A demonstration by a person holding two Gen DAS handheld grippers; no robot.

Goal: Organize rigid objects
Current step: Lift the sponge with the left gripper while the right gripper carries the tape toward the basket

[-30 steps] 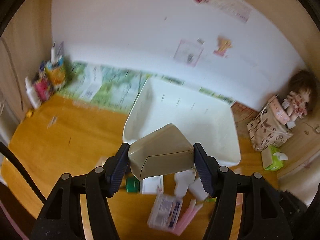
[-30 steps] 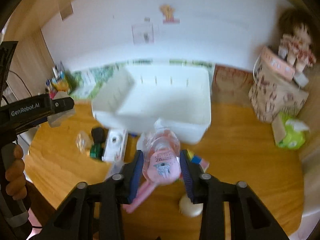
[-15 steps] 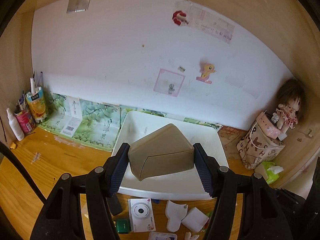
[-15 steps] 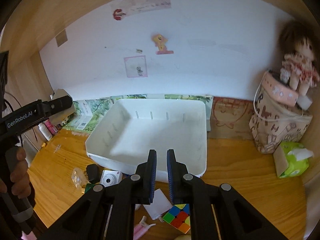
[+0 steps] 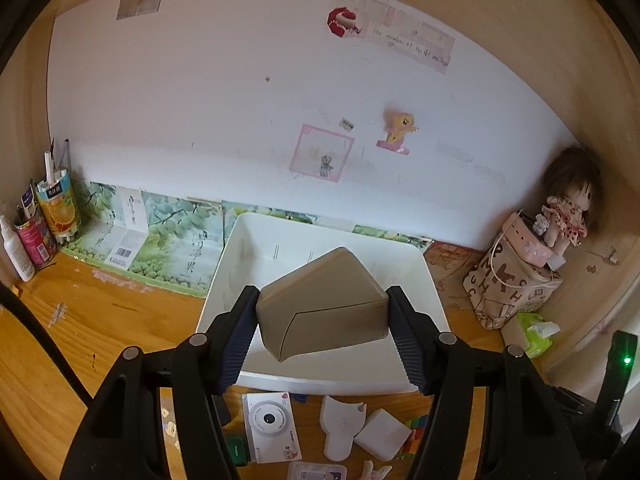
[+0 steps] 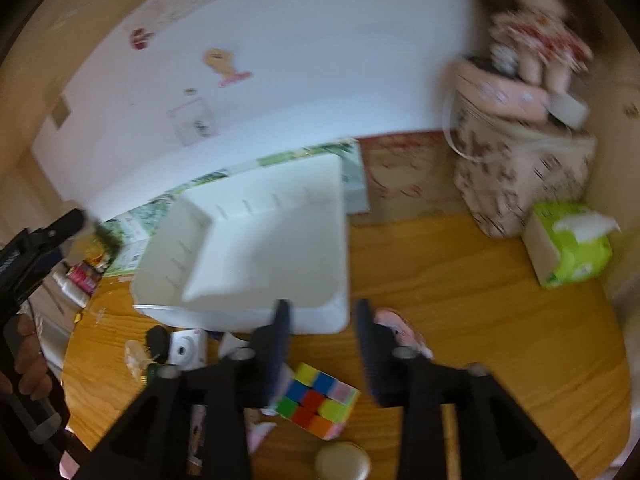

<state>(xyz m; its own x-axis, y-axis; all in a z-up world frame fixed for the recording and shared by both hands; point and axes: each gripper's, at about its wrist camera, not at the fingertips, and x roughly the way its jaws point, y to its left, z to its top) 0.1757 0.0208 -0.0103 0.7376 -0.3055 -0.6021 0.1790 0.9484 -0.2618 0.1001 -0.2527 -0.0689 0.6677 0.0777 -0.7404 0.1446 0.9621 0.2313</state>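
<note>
While my left claw [image 5: 322, 332] stays clamped on the tan box [image 5: 320, 302] above the near edge of the white bin [image 5: 240, 240], my right claw [image 6: 322, 344] has just been opening, its jaws apart with nothing between them. It hangs over the table [image 6: 460, 280], just past the cube [image 6: 316, 400], near the bin's front wall.

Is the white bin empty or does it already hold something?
Empty: the white bin shows only bare white floor in the right wrist view.

One white bin [image 5: 434, 304], one puzzle cube [image 6: 316, 398], one instant camera [image 5: 269, 420], one doll [image 5: 568, 200].
</note>
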